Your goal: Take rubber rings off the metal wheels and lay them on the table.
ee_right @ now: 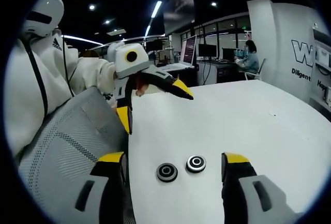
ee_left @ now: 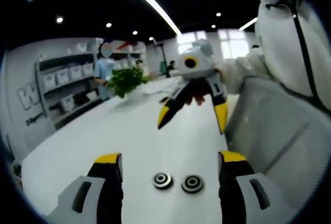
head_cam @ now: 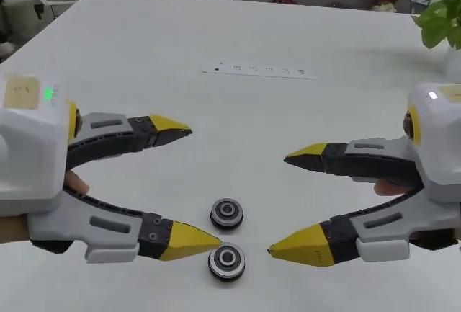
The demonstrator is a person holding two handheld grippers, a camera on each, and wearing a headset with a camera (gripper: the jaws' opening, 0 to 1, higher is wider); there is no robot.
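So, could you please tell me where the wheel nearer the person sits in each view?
Head view: the nearer wheel is bottom centre, the lower of the two.
Left gripper view: low centre, the right one of the pair.
Right gripper view: low centre, the left one of the pair.
Shared landmark: the other wheel, close beside it.

Our left gripper [head_cam: 202,186] and right gripper [head_cam: 279,203] are built alike. Each has a white boxy housing, two curved grey jaws with a dark slot along the side, a black segment further out and pointed yellow tips. A small green light glows on the left housing beside a pale yellowish label, and the right one carries a black tag with a white "1". We wear a white top [ee_right: 31,89] with long sleeves, a thin black cord [ee_left: 302,43] hanging down its front, and a white headset [ee_right: 44,9].
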